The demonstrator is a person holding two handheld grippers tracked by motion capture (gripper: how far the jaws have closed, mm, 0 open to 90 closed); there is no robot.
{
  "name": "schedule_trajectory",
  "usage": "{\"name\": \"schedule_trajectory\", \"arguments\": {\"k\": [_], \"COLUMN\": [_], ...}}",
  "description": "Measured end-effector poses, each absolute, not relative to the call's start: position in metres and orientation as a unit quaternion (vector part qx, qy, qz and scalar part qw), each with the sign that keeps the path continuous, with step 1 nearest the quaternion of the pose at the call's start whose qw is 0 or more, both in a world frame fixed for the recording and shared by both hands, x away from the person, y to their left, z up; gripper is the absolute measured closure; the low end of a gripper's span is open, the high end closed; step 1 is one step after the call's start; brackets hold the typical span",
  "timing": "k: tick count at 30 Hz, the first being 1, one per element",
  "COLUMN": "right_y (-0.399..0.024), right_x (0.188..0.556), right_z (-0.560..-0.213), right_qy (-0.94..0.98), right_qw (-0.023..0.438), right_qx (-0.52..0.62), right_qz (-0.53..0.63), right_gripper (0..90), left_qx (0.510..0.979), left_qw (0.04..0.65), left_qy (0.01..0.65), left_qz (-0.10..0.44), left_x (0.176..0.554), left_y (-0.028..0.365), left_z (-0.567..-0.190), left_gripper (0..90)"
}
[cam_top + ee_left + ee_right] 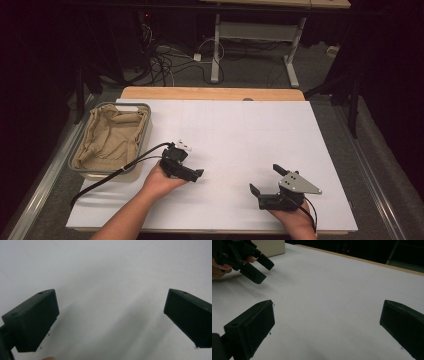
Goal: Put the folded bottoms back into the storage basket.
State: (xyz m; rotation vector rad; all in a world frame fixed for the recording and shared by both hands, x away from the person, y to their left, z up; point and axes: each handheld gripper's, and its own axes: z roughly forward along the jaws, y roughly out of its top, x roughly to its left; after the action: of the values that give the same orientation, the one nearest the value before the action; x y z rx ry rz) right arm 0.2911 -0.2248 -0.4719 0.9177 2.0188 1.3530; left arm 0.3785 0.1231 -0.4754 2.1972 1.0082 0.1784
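Hovering left gripper point(111, 315), right gripper point(327, 327), jaws apart, unlabelled

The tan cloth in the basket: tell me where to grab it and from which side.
Take the tan cloth at a bunched fold near the middle, coming straight down from above. It lines the grey basket, whose walls block any sideways approach. The left tool, open, is nearest.
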Motion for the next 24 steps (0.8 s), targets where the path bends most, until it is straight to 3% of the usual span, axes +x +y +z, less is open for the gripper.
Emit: {"name": "schedule_trajectory", "arguments": {"k": [13,17,24], "right_y": [-0.221,-0.224,-0.229], "right_x": [0.284,0.279,0.278], "right_z": [-0.472,-0.471,-0.474], "right_qy": [0.730,0.721,0.714], "right_qw": [0.279,0.285,0.296], "right_qx": [0.339,0.341,0.355], "right_qz": [0.524,0.532,0.526], "right_gripper": [0.7,0.7,0.7], "left_qx": [0.749,0.736,0.740], "left_qw": [0.538,0.565,0.573], "left_qy": [0.360,0.334,0.323], "left_qz": [0.139,0.168,0.141], "left_x": [0.341,0.329,0.334], "left_y": [0.159,0.163,0.162], "left_z": [-0.480,-0.482,-0.483], "left_gripper": [0.0,0.0,0.0]}}
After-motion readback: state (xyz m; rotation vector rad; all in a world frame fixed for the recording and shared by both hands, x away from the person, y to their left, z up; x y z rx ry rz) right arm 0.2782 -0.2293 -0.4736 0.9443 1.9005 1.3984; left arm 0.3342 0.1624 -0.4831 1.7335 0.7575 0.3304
